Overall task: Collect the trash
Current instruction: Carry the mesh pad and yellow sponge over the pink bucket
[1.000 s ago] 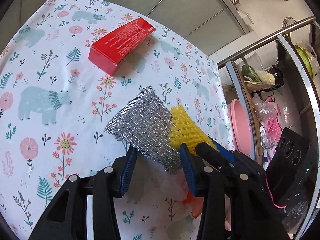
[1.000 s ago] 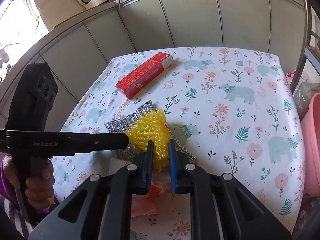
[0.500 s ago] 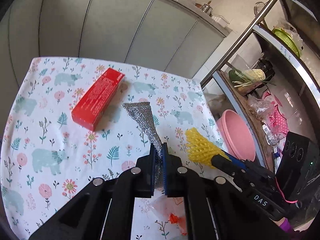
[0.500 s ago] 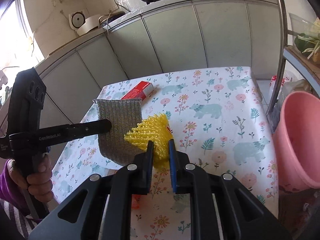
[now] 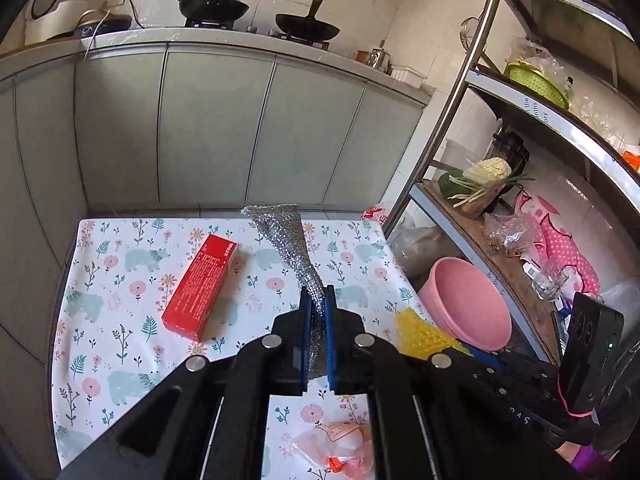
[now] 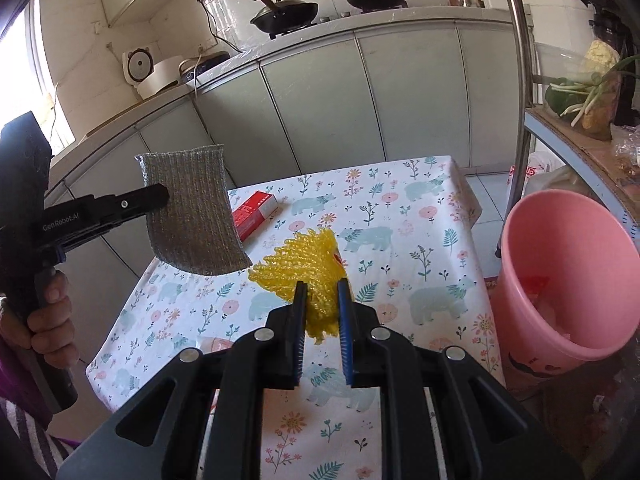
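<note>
My left tongs (image 5: 317, 308), open around the silver mesh (image 5: 285, 240) a second ago, now clamp it above the table (image 5: 100, 320), its long axis pointing away. My right tongs (image 6: 322, 300) grip the yellow net (image 6: 304, 264), left of the pink bin (image 6: 560, 280).

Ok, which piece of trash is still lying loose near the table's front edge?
On the floral table, directly below the left claw, lies a crumpled clear wrapper with orange print. The red box is rigid and sits farther back.
</note>
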A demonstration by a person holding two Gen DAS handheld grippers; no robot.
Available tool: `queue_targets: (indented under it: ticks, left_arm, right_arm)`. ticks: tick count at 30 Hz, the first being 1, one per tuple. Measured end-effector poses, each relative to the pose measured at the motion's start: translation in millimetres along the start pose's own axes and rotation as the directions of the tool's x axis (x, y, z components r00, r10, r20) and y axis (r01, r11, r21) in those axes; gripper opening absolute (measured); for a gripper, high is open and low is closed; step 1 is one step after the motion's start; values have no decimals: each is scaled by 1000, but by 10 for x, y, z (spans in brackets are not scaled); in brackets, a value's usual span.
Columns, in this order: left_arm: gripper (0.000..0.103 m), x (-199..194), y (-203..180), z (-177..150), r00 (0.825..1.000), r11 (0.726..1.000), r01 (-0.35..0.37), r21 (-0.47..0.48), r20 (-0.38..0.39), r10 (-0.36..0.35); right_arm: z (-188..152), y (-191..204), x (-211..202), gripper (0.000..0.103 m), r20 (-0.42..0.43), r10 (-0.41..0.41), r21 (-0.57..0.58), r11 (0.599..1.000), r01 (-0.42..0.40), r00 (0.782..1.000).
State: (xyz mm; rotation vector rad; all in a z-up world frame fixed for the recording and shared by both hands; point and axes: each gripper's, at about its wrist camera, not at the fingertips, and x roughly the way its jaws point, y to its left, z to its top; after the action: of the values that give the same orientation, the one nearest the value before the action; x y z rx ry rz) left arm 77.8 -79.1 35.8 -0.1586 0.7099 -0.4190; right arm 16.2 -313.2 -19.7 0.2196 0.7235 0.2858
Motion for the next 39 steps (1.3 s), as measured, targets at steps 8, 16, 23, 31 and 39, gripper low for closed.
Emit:
queue_targets:
  ticks: [8,16,23,31,39]
  left_arm:
    - [5,-23,-342,47,999,996,29,80,30,-31]
    - [5,54,-759,161,996,985,71,156,37,-77]
    - [5,304,-1202,250,993,969,114,218,8,-118]
    - [5,727,-1798,229,983,939,181,292,-48,-175]
    - [5,1066,-2120,203,977,917,212,338,-93,-191]
  right_arm:
    - [-30,-129,-216,15,46,-47,26,999,46,998]
    - [-52,-422,-351,15,87,-101,93,991,92,991]
    - [-53,-818,-518,15,120,-166,170,975,145,979]
    - [-103,-1354,-689,15,132,-277,275,933,233,952]
    - [-186,-1747,-704,15,112,-359,347,888,302,927]
